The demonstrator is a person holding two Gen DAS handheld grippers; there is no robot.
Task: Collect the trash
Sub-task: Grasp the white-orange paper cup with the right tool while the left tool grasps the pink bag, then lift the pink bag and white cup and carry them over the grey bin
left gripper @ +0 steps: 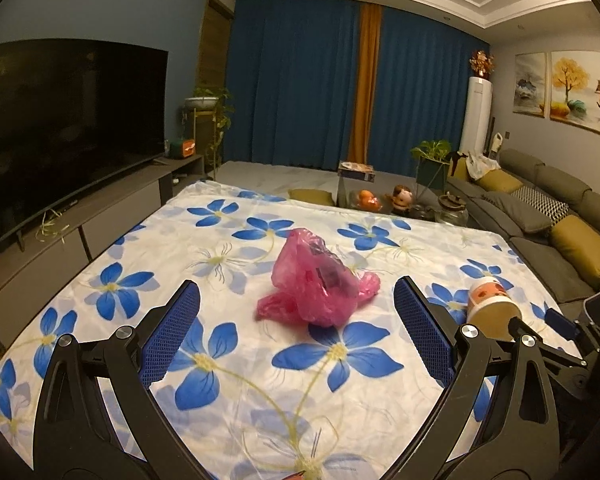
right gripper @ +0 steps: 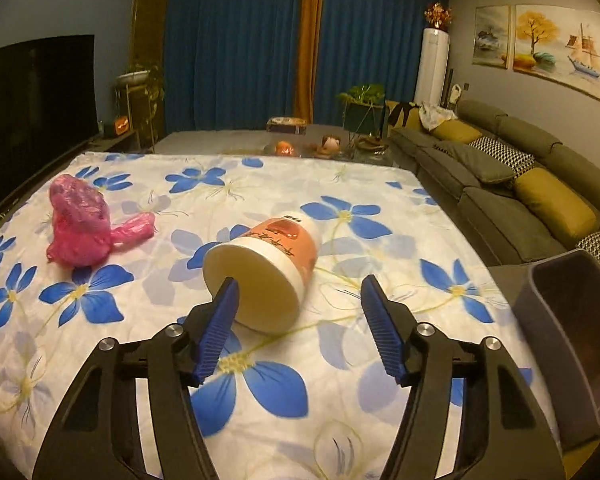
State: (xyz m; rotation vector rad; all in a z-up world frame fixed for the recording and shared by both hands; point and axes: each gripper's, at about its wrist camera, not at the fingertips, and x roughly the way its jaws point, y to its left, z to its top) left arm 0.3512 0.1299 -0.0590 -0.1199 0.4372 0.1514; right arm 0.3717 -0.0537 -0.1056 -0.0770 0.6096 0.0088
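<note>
A crumpled pink plastic bag [left gripper: 320, 284] lies on the flowered cloth [left gripper: 228, 360], just beyond my left gripper [left gripper: 296, 284], whose jaws stand wide open and empty on either side of it. A paper cup [right gripper: 268, 264] with an orange label lies on its side, its mouth facing my right gripper [right gripper: 300, 280]. That gripper is open: its left fingertip sits at the cup's mouth, and its right finger is apart from the rim. The left wrist view shows the cup [left gripper: 492, 304] at the right. In the right wrist view the pink bag [right gripper: 80, 228] lies to the left.
A dark grey bin [right gripper: 572, 340] stands at the cloth's right edge. A grey sofa [right gripper: 520, 184] with cushions runs along the right. A television [left gripper: 60, 120] on a low cabinet is at the left. A low table with fruit and figurines [left gripper: 400, 200] lies beyond the far edge.
</note>
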